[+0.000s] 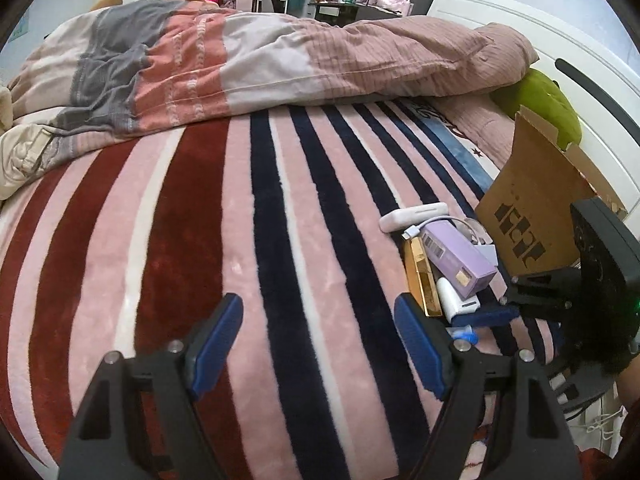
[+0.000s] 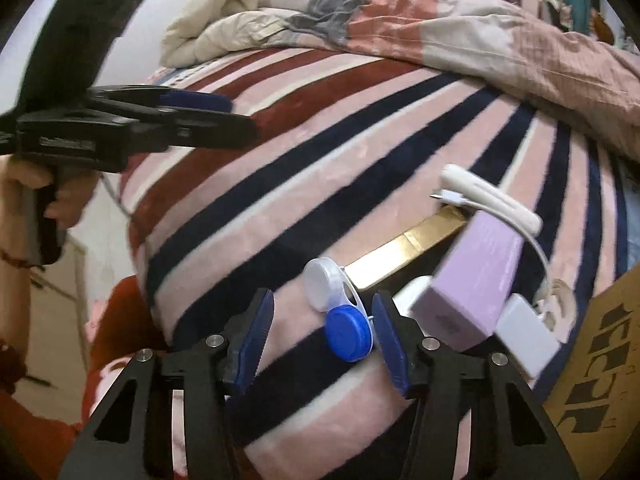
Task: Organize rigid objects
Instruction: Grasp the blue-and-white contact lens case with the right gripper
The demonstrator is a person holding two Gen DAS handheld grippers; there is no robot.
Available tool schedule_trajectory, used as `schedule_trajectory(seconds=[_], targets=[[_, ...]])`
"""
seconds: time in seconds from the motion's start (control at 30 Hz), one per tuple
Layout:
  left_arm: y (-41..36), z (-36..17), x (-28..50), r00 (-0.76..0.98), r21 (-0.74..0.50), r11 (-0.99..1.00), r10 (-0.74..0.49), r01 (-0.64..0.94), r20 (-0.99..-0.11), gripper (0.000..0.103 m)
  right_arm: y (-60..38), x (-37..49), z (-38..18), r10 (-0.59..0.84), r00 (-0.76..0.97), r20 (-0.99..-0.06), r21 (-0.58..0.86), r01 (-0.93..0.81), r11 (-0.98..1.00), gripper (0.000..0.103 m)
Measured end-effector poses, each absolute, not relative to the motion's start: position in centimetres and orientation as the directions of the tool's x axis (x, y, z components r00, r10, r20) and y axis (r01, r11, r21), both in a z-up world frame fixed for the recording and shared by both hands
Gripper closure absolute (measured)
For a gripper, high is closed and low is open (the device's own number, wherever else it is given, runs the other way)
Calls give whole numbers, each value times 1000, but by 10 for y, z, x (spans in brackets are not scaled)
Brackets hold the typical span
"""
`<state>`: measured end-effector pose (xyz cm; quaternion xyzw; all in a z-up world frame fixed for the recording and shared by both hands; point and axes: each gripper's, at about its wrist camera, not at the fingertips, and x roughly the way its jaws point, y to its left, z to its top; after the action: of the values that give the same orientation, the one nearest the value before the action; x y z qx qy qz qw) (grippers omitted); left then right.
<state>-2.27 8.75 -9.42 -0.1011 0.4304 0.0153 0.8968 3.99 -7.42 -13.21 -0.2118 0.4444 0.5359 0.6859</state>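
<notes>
While nothing seems boxed yet, barely begun: lens case [image 2: 340, 312], purple box [image 2: 472, 280], gold box [image 2: 404, 256] clustered on bed beside cardboard box [image 2: 600, 360]. Right gripper [image 2: 324, 340] released around lens case; left gripper [image 1: 318, 344] released, empty.

lens case [image 2: 340, 312]: white/blue lids, flat | lilac box [image 2: 472, 280]: apparently tilted over gold box [image 2: 404, 256]

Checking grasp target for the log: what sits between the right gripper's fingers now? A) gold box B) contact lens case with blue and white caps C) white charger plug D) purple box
B: in the right wrist view the contact lens case lies on the striped blanket between the open right gripper fingers; the purple box lies farther right.
</notes>
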Motion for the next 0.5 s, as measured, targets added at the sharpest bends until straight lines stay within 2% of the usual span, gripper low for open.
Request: schedule_trajectory(seconds=[0.2,0.4,0.43,0.47,0.5], targets=[[83,-91,-28,635,-165,980,-59,-109,-770,28,-69,28,-144,531,-8,-848,199,-932,304,56],[81,-90,-35,627,-163,979,-53,-120,-778,28,-73,23,-152,522,48,-852,150,-932,329,56],[81,-90,-36,626,-167,979,-58,-116,-777,28,-72,21,-151,520,62,-852,133,-935,328,68],[80,-88,-37,627,-170,979,-64,-110,-776,28,-71,18,-151,515,80,-854,106,-941,323,75],[78,-87,-38,628,-175,979,-72,-103,-775,28,-71,15,-150,513,93,-853,89,-943,319,75]])
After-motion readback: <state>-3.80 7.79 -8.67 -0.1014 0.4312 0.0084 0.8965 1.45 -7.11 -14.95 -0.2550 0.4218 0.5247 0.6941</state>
